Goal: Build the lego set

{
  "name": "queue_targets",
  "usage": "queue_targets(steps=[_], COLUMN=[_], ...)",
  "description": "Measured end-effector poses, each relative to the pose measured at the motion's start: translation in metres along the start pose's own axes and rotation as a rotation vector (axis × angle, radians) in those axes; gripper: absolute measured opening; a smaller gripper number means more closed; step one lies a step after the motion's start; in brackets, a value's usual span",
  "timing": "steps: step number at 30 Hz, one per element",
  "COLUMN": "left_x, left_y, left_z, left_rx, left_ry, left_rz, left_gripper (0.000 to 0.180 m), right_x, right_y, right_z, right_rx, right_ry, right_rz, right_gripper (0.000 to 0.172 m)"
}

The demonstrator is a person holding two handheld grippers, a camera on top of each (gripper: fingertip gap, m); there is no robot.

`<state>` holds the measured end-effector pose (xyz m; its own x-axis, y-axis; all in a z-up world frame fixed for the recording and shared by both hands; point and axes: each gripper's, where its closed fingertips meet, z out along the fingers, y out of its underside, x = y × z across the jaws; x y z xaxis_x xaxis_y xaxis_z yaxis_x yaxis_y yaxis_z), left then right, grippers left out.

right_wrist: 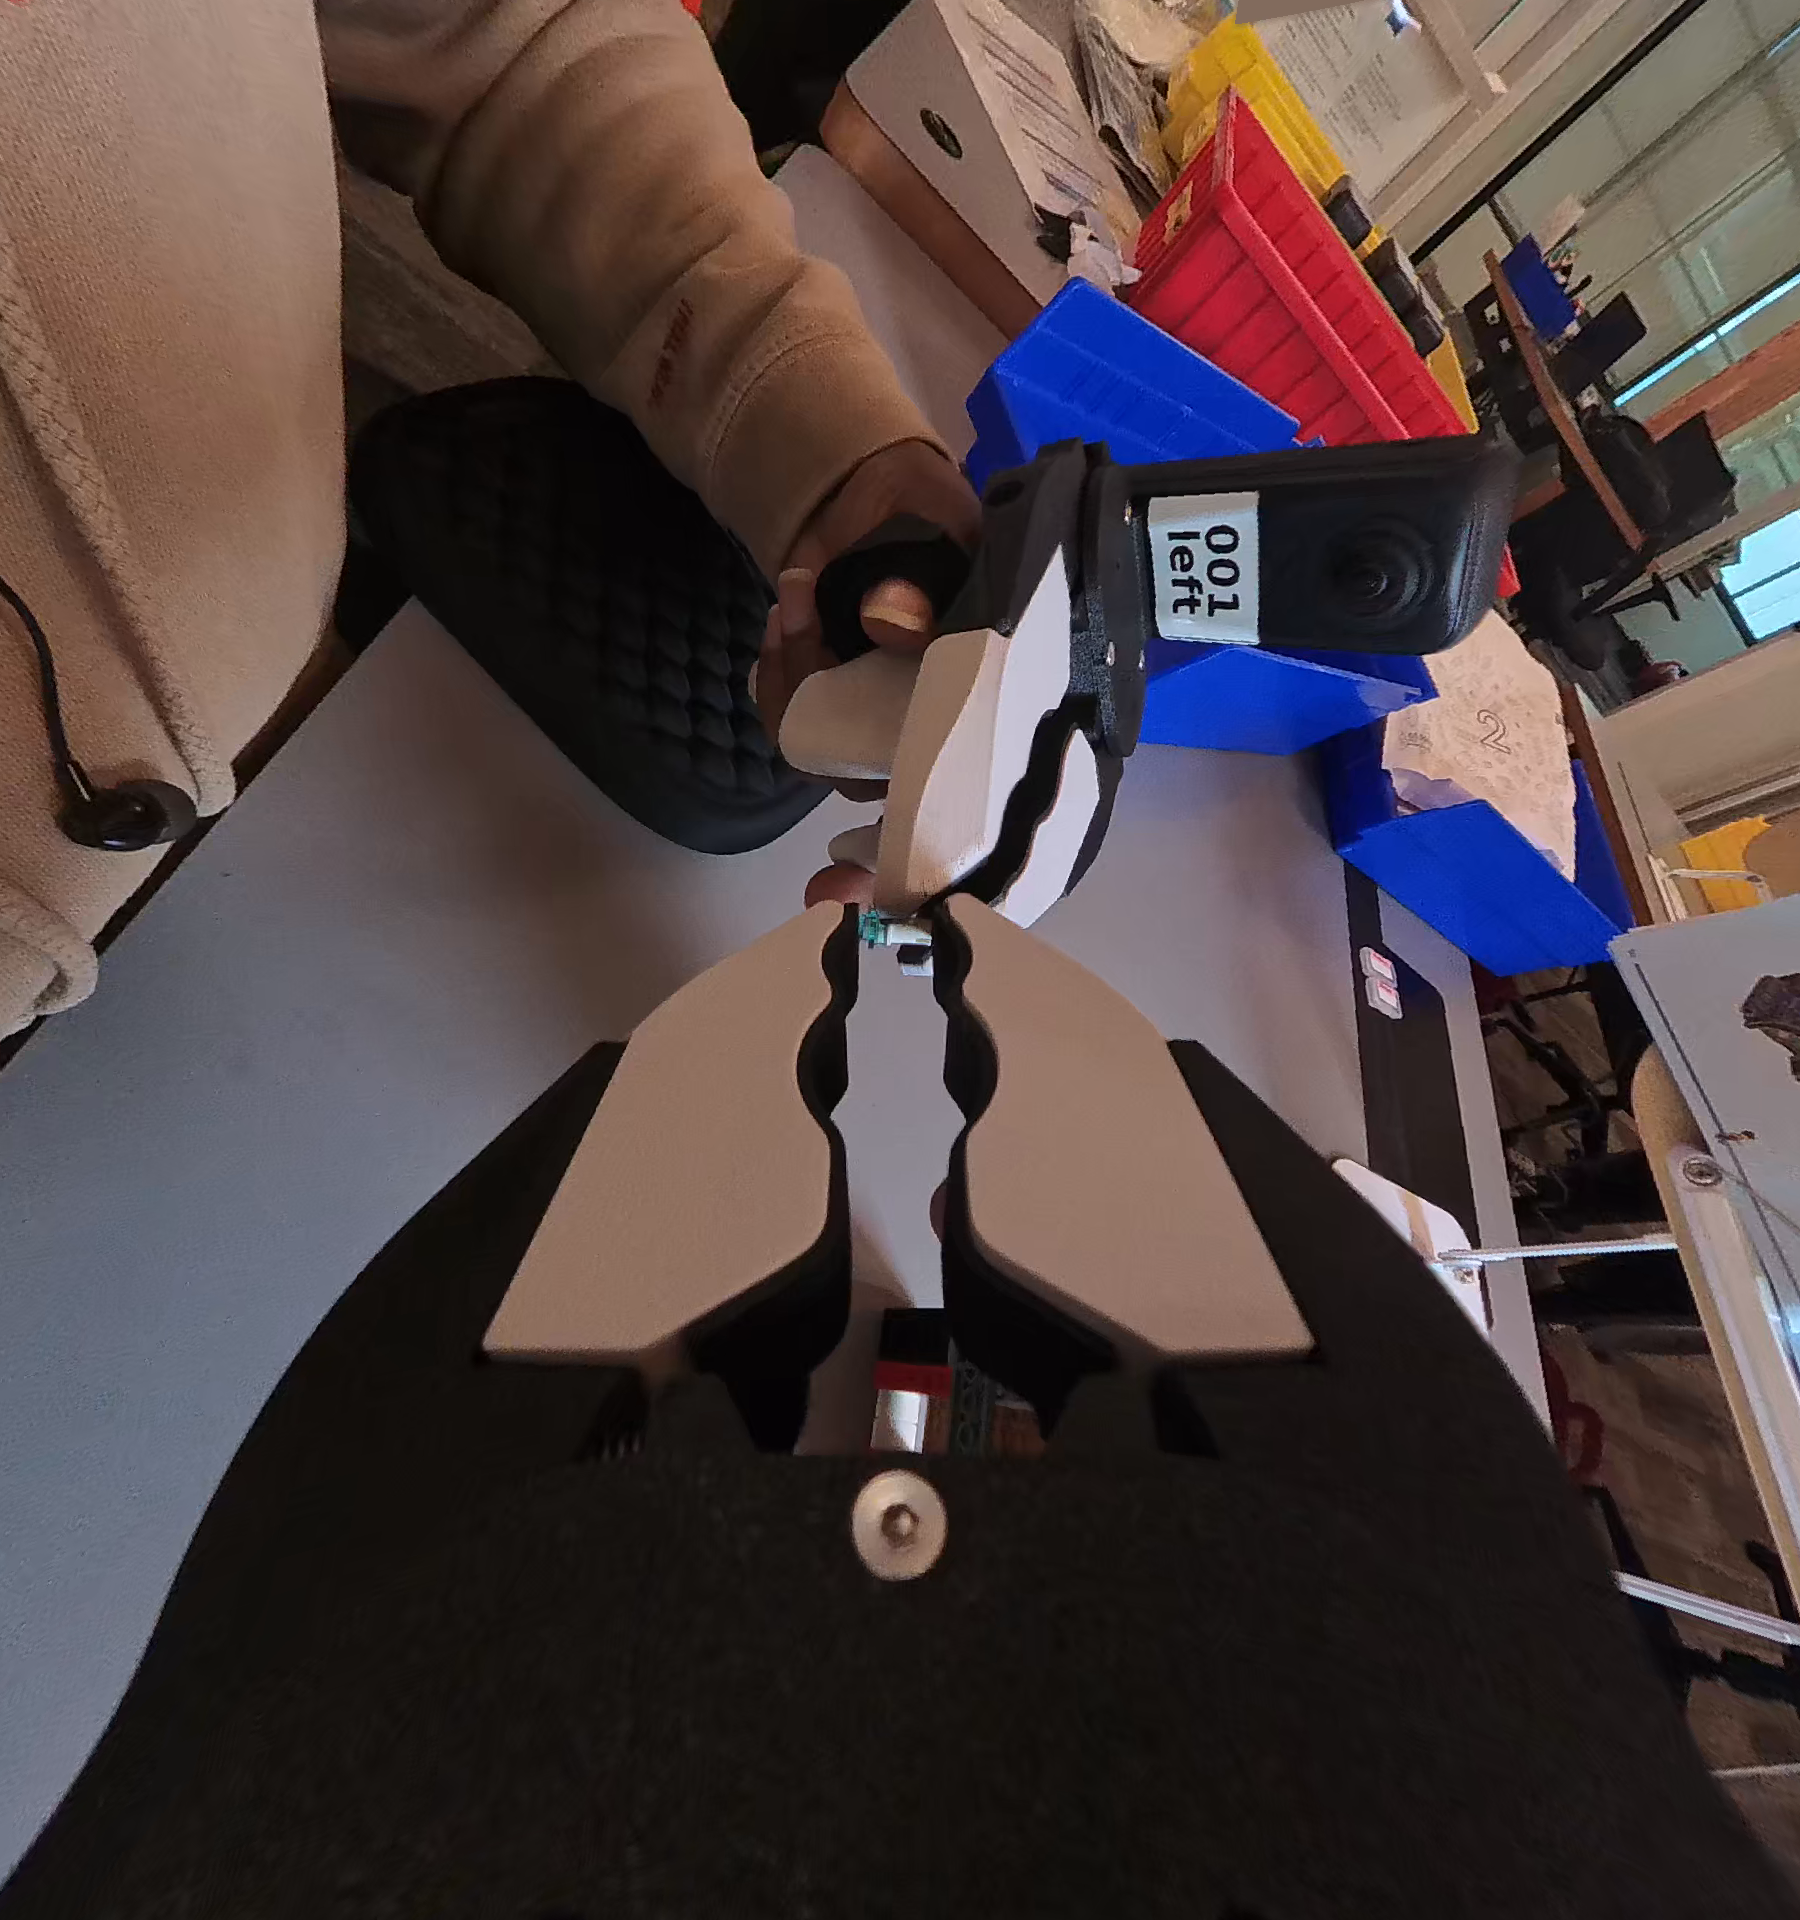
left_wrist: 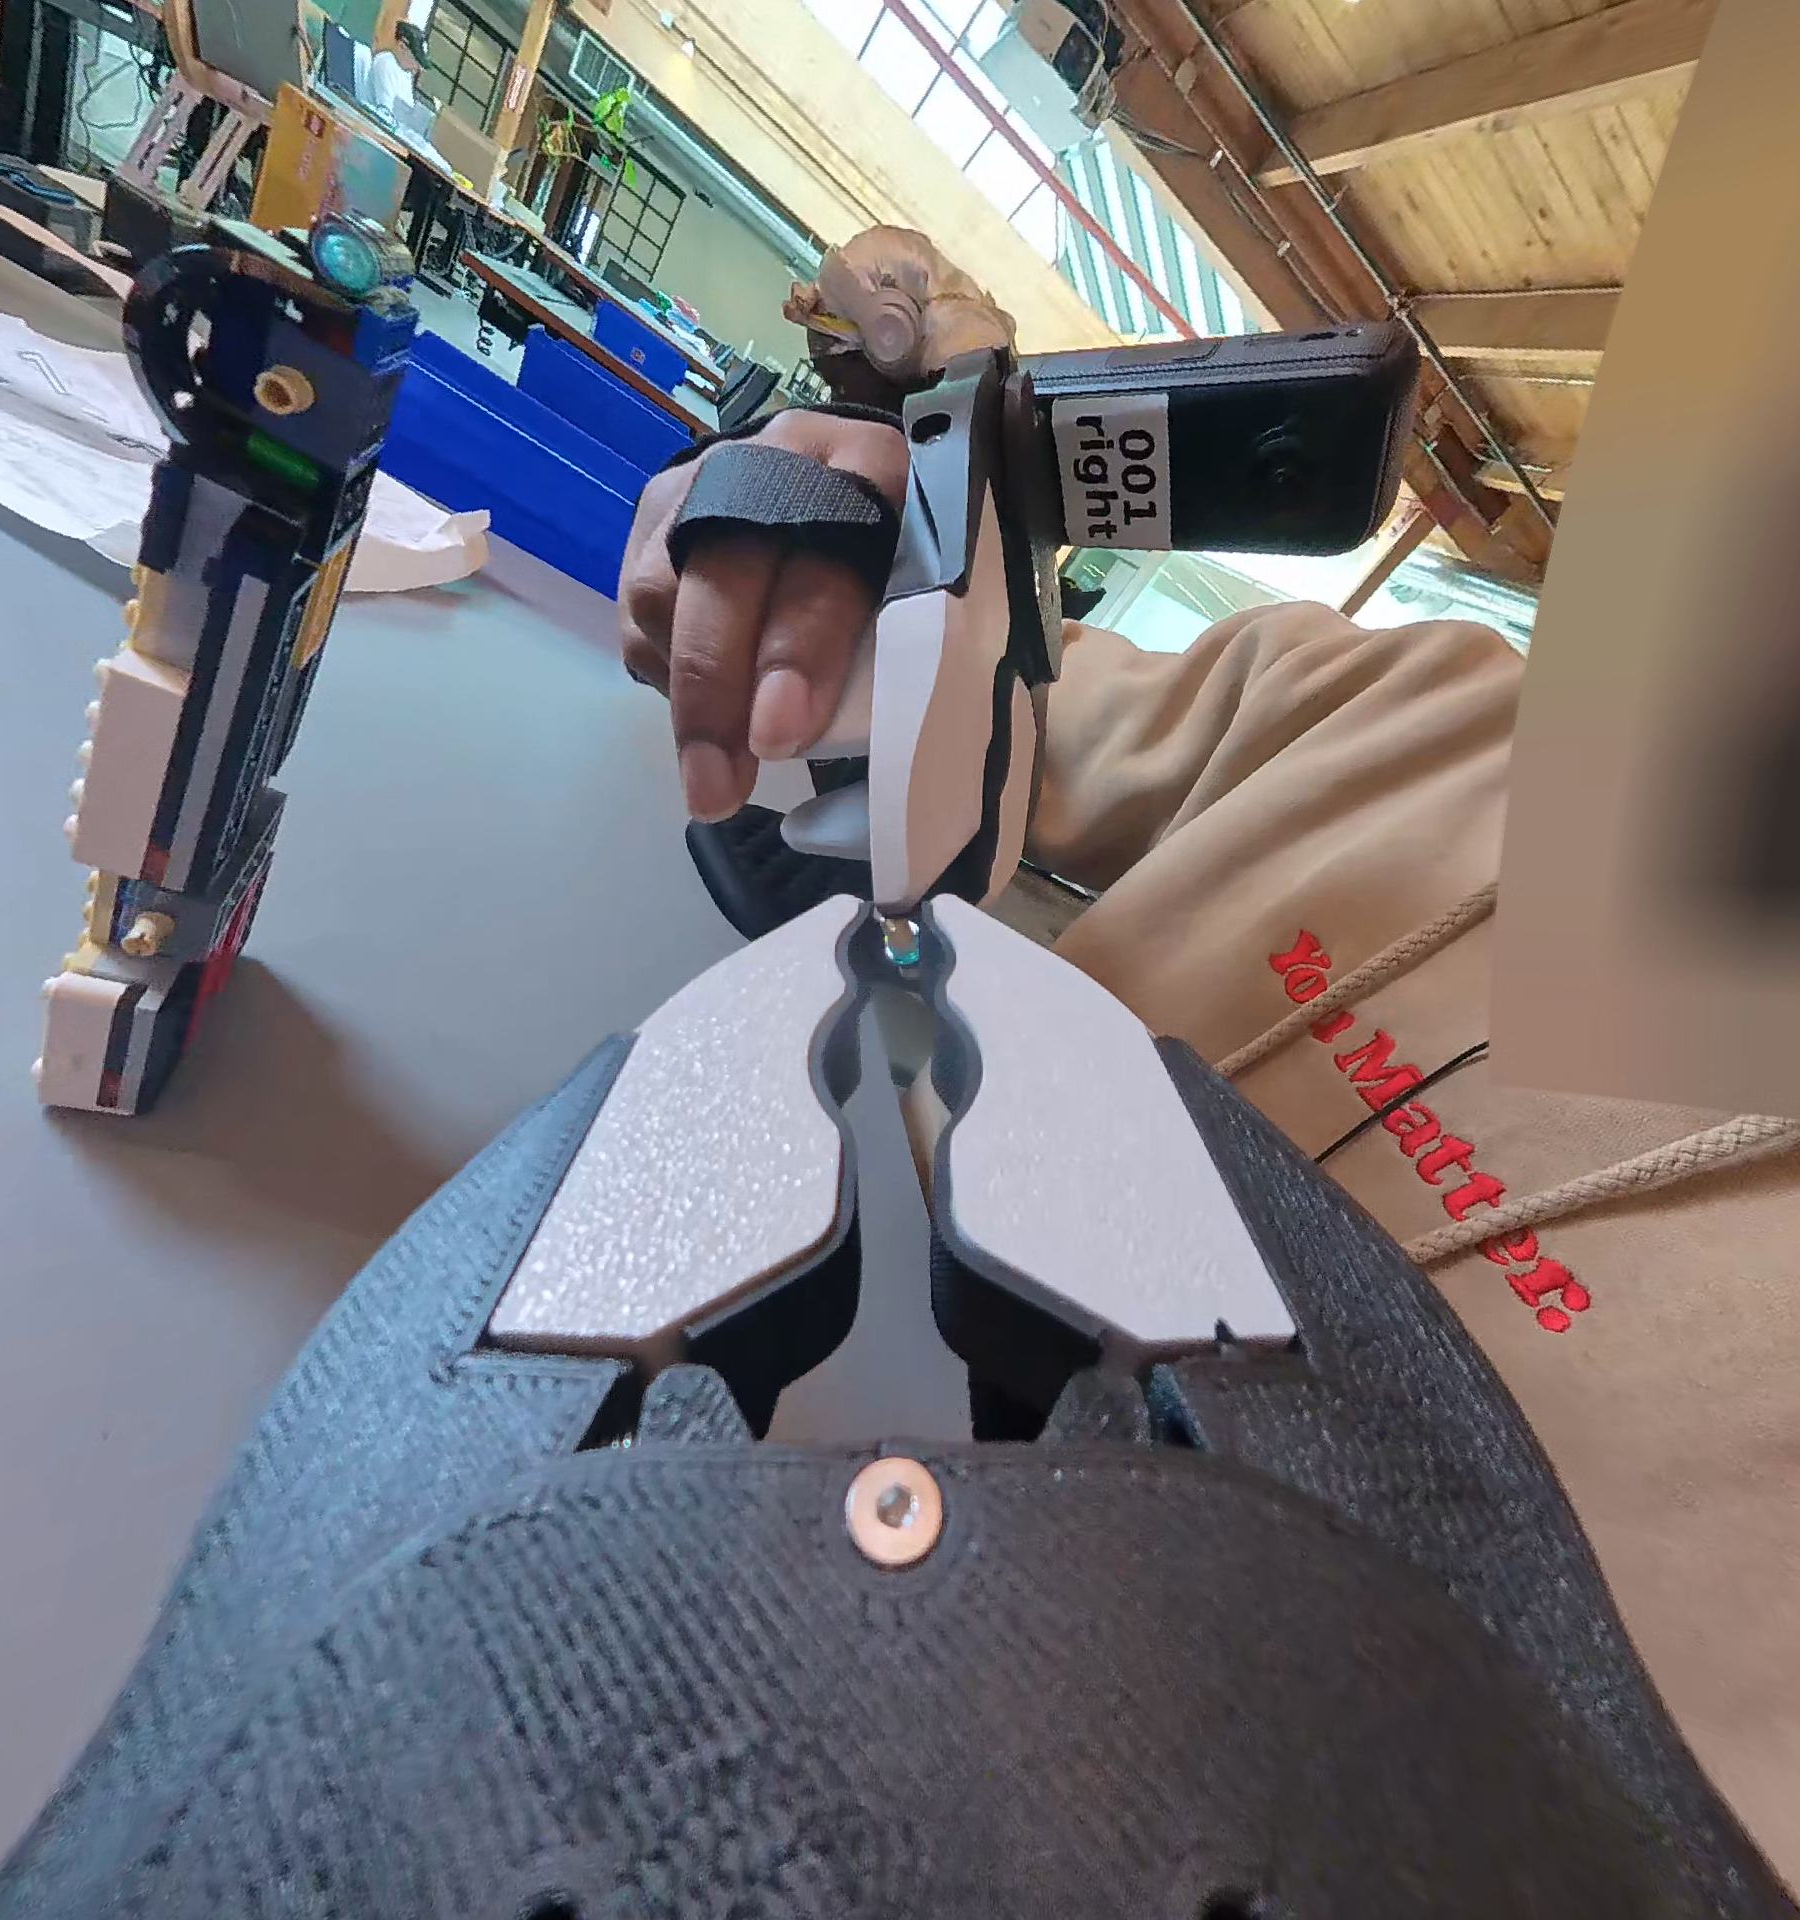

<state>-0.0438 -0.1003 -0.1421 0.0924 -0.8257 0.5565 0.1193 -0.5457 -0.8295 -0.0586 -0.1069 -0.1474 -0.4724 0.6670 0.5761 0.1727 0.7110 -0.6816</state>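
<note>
A tiny brick piece, teal, white and black (right_wrist: pixel 891 935), sits between both grippers above the grey table (right_wrist: pixel 356 1039). My right gripper (right_wrist: pixel 894 925) is shut on it: the teal end touches one fingertip and the white end the other. My left gripper (left_wrist: pixel 898 914) is shut on the same piece (left_wrist: pixel 898 943), which sits in the first notch behind its nearly meeting tips. In the left wrist view the right gripper (left_wrist: pixel 901 888) comes down from above. In the right wrist view the left gripper (right_wrist: pixel 943 896) meets the piece from above.
A tall brick model (left_wrist: pixel 189 675) in black, white and blue stands on the table at the left. Blue bins (right_wrist: pixel 1135 395) and a red bin (right_wrist: pixel 1270 281) stand behind. A black mesh cushion (right_wrist: pixel 584 613) and a person's beige sleeve (right_wrist: pixel 667 260) are close by. Less than 4 cm separates the two grippers' tips.
</note>
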Motion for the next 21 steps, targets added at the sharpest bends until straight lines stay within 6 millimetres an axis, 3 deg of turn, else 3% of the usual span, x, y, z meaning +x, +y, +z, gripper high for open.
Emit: queue_targets(steps=[6,15,21], left_x=[-0.004,-0.002,0.004], left_y=[-0.013,-0.059,-0.077], left_z=[-0.001,-0.014,-0.009], left_rx=[0.083,0.388,0.516], left_ry=[-0.023,-0.042,-0.016], left_rz=[-0.007,-0.083,-0.146], left_gripper=[0.004,0.004,0.004], right_x=[0.012,0.050,0.067], right_y=[0.000,-0.003,-0.014], right_z=[-0.003,-0.021,-0.026], right_rx=[0.025,0.159,0.176], right_ry=[0.073,0.469,0.581], right_rz=[0.049,0.126,0.122], right_gripper=[0.016,0.017,0.015])
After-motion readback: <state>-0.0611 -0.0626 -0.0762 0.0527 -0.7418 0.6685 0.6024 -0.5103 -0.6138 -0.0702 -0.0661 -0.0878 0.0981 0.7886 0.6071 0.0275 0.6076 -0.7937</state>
